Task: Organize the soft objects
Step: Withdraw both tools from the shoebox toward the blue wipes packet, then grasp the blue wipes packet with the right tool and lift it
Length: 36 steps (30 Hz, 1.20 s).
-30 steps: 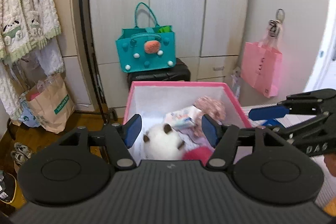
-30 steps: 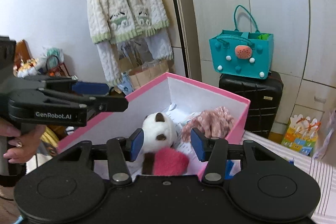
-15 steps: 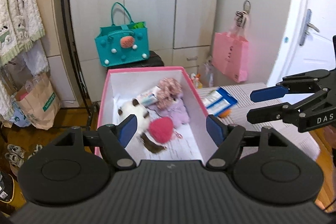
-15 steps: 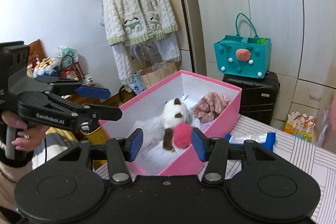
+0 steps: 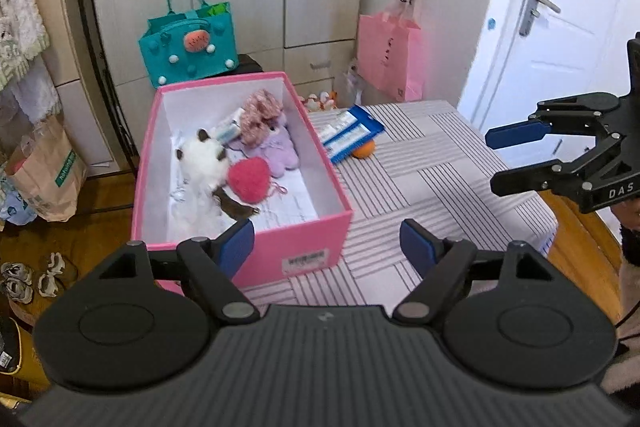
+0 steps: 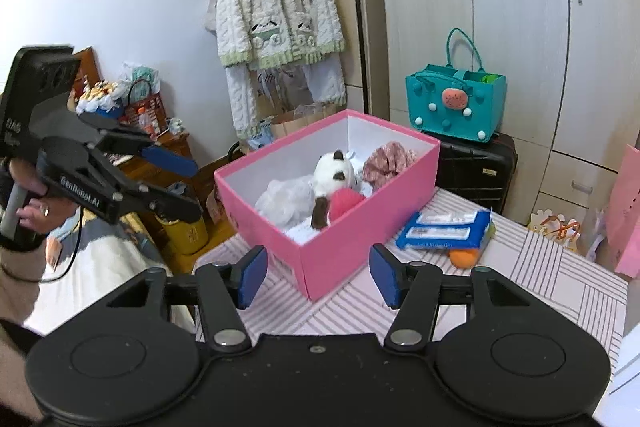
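Note:
A pink box [image 5: 304,227] [image 6: 340,259] stands on the striped table [image 5: 420,179]. In it lie a white and brown plush [image 5: 200,157] [image 6: 334,173], a red fuzzy heart [image 5: 249,179] [image 6: 346,201], a purple plush [image 5: 276,151] and a pink knitted piece [image 5: 260,109] [image 6: 388,161]. My left gripper [image 5: 327,247] hangs back from the box's near end, jaws opening, nothing between them. My right gripper [image 6: 318,277] hovers off the box's near corner, jaws opening and empty. Each gripper shows in the other's view: the right gripper [image 5: 516,159], the left gripper [image 6: 176,183].
A blue packet [image 5: 350,135] [image 6: 446,229] and an orange ball [image 5: 364,149] [image 6: 464,257] lie on the table beside the box. A teal bag [image 5: 188,45] sits on a black suitcase [image 6: 476,173]. A pink bag [image 5: 390,57] hangs on the wardrobe. A cardigan [image 6: 276,11] hangs at left.
Both grippers have drawn back from over the box, which now looks smaller and whole. Both pairs of jaws stand wider. The plush and heart stay in the box.

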Each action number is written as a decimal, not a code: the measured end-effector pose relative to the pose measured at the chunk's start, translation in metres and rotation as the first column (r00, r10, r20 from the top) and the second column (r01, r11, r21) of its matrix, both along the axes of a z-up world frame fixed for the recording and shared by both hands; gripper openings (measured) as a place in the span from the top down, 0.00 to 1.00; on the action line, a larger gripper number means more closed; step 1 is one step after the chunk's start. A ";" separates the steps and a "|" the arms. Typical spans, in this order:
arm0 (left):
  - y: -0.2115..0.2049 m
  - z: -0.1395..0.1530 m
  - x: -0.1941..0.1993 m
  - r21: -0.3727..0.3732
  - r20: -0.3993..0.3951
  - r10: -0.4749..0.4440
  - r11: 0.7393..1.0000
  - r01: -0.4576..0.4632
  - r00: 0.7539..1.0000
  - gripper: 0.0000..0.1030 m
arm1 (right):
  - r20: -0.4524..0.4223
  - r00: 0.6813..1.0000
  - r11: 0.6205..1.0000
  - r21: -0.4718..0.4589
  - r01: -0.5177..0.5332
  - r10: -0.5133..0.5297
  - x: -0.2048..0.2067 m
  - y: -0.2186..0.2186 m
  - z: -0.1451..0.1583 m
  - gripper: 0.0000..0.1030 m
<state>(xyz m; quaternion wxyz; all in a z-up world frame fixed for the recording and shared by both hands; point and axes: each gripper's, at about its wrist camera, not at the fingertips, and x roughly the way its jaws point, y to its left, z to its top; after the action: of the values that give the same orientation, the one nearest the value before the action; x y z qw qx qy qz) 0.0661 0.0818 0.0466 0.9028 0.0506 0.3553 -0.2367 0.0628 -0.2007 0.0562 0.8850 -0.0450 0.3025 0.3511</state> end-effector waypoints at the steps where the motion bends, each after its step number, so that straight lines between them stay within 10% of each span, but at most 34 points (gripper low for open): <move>1: -0.005 -0.002 -0.003 0.007 -0.005 -0.015 1.000 0.015 1.000 0.22 | -0.001 1.000 1.000 -0.004 -0.005 0.005 -0.003 -0.003 -0.002 0.40; 8: -0.048 -0.030 -0.021 0.166 0.029 -0.132 0.978 0.125 0.991 0.17 | -0.017 0.996 0.996 -0.007 0.091 -0.091 -0.021 -0.034 -0.031 0.40; 17: -0.085 -0.053 -0.005 0.023 0.056 -0.162 0.987 0.161 0.985 0.17 | -0.044 0.988 0.989 0.026 0.147 -0.146 -0.007 -0.072 -0.057 0.39; 26: -0.147 -0.069 0.006 0.039 0.318 -0.008 0.999 -0.005 0.948 0.17 | 0.045 0.966 0.967 0.038 0.254 -0.255 0.034 -0.091 -0.078 0.39; 36: -0.181 -0.114 0.072 -0.027 0.262 0.160 0.987 -0.159 0.952 0.17 | 0.015 0.951 0.946 0.107 0.305 -0.308 0.097 -0.100 -0.094 0.39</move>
<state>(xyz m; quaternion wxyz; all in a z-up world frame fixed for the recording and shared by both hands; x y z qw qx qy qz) 0.1379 -0.0988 -0.0669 0.9583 0.0503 0.2345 -0.1554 0.1598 -0.3006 -0.0381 0.9347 0.0430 0.2730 0.2237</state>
